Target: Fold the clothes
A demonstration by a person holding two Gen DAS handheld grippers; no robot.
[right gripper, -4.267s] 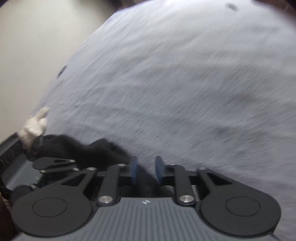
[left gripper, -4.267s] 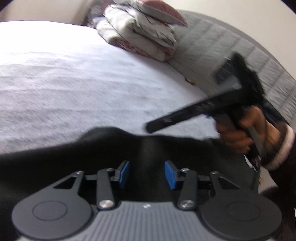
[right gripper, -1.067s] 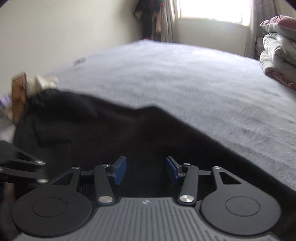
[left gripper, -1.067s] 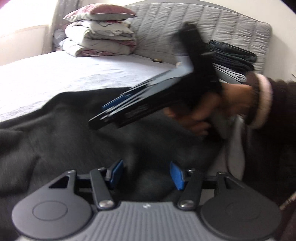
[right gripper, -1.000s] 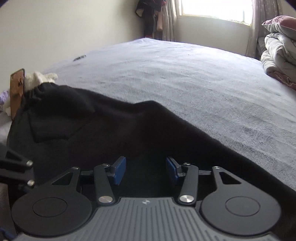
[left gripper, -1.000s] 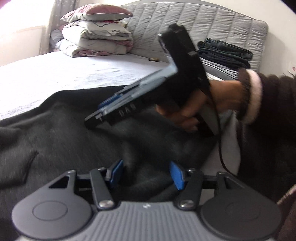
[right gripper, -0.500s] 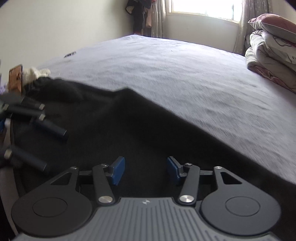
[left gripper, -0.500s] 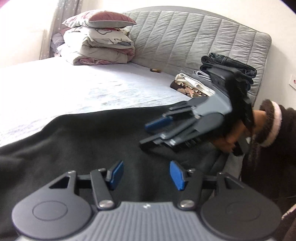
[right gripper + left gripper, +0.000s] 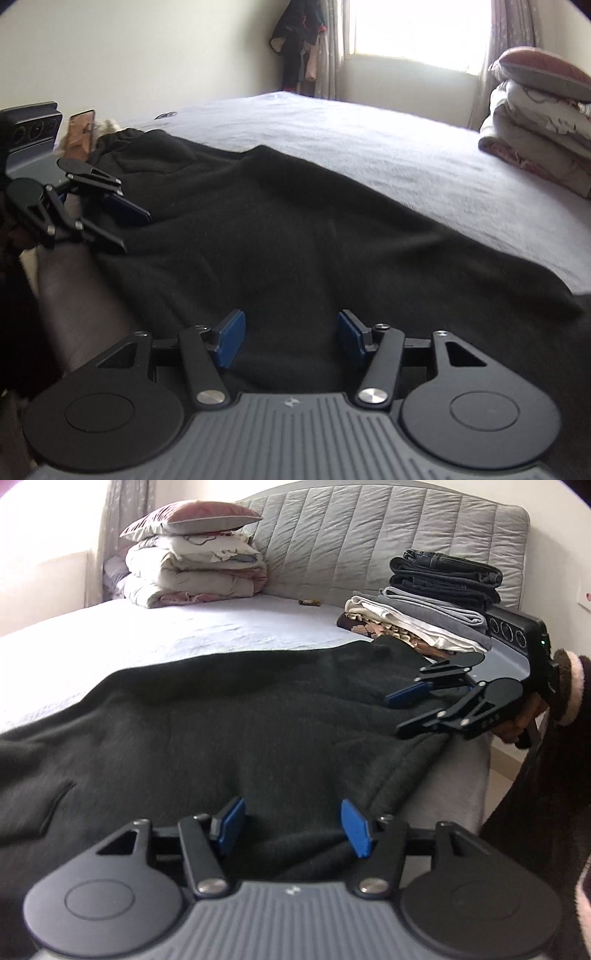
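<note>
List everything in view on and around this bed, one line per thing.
black garment: one, black, spread flat across the near edge of the bed
bed cover: one, pale lilac-grey, under everything
headboard: one, grey quilted, far end
bedding pile: one stack, cream and pink with a pillow on top, by the headboard
folded clothes: one stack, dark, grey, cream, near the headboard
window: one, bright, far wall
left gripper: black with blue pads, open over the garment
right gripper: same, jaws opening, nothing pinched
</note>
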